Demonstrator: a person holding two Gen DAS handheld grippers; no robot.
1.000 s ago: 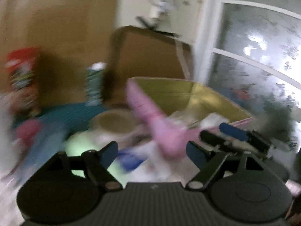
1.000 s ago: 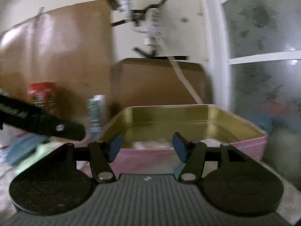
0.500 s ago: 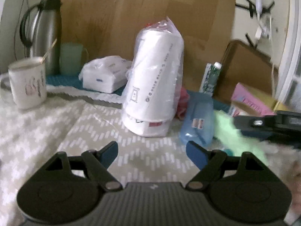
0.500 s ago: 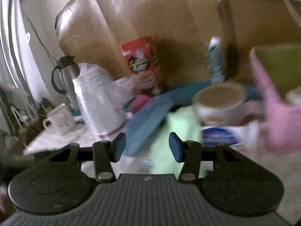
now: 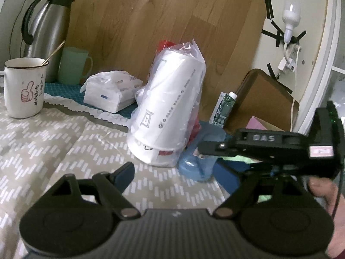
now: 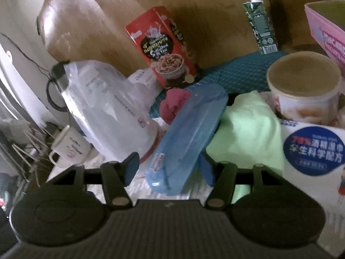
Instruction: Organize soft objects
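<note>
A light green cloth (image 6: 248, 129) lies crumpled on the table, with a red cloth (image 6: 172, 105) bunched behind a long blue plastic case (image 6: 185, 138). The near end of that case sits between the fingers of my right gripper (image 6: 169, 167). Its jaws are opening and the pads stand off the case. My left gripper (image 5: 175, 173) hangs over bare tablecloth with its jaws opening and nothing between them. Just beyond it are the blue case (image 5: 194, 166) and a bagged stack of white paper cups (image 5: 170, 112). A soft tissue pack (image 5: 112, 92) lies further back.
A pink box (image 6: 323, 28), round tub (image 6: 306, 86) and wet-wipes pack (image 6: 312, 151) crowd the right. A red food box (image 6: 163, 47) and green carton (image 6: 258, 26) stand at the back. At the left are a mug (image 5: 23, 86), green cup (image 5: 73, 64) and steel flask (image 5: 47, 32).
Both views have swung left, away from the pink box toward the table clutter. The right gripper has come down over the blue case, and the left one now holds steady before the bagged cups.
</note>
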